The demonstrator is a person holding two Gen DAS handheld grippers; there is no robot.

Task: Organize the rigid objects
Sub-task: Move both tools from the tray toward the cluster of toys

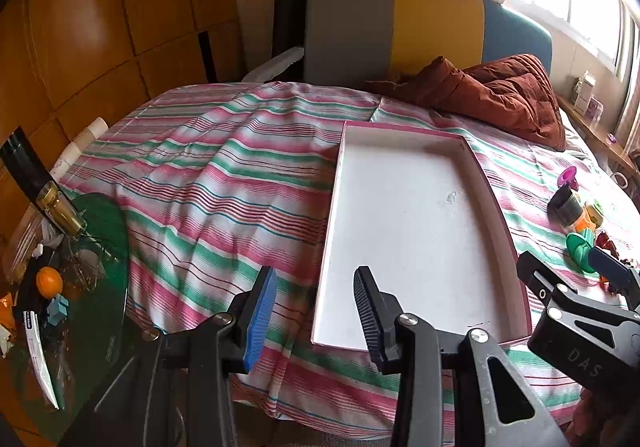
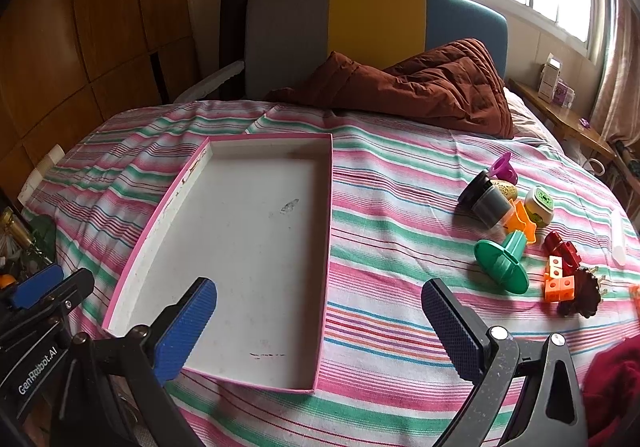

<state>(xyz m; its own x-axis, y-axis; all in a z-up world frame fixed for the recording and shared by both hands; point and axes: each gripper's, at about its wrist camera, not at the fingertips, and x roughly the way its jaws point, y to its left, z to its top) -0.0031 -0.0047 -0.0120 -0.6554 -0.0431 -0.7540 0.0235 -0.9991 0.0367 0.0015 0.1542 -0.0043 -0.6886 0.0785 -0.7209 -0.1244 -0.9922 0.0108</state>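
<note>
Left gripper [image 1: 314, 321] hovered over near-left corner of tray [image 2: 256, 379], jaws half spread, nothing between pads. Right gripper [image 2: 320, 331] hung above tray's near-right edge, jaws spread wide, holding nothing. Tray: one, white inside, pink rim, on striped bedsheet [image 2: 400, 327]. Toys clustered right of tray, well apart from it: one green funnel-shaped piece [image 2: 502, 261], orange cube blocks [image 2: 558, 283], one red piece [image 2: 562, 245], one black pot [image 2: 486, 201], one purple piece [image 2: 505, 167]. Brown quilt [image 2: 432, 83] lay beyond tray's far end.
</note>
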